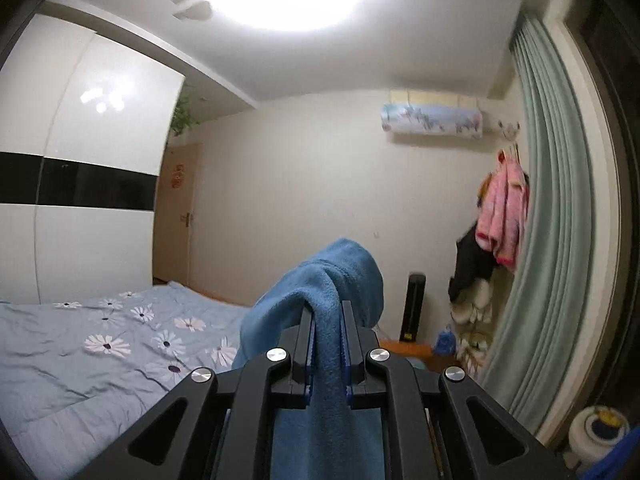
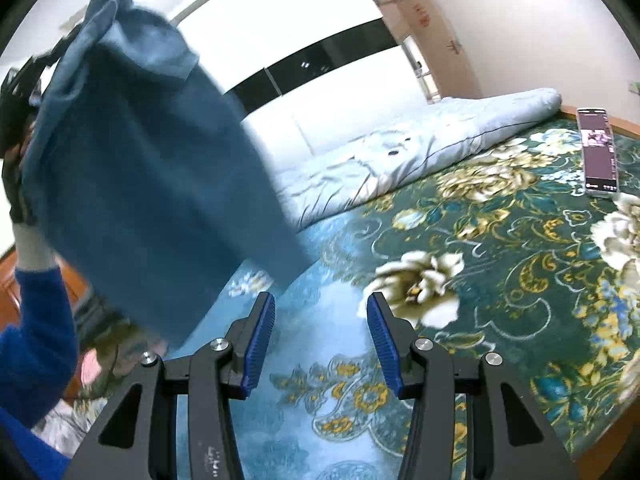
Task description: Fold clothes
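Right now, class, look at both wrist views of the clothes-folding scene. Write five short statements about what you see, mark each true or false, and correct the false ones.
1. The left gripper has its jaws shut on the blue garment. True.
2. The right gripper also grips the garment. False: its jaws stand open with nothing between them.
3. The garment lies flat on the bed. False: it hangs in the air, held up from the top.
4. A phone lies on the floral bedspread. True.
5. The curtain is red. False: it is pale green.
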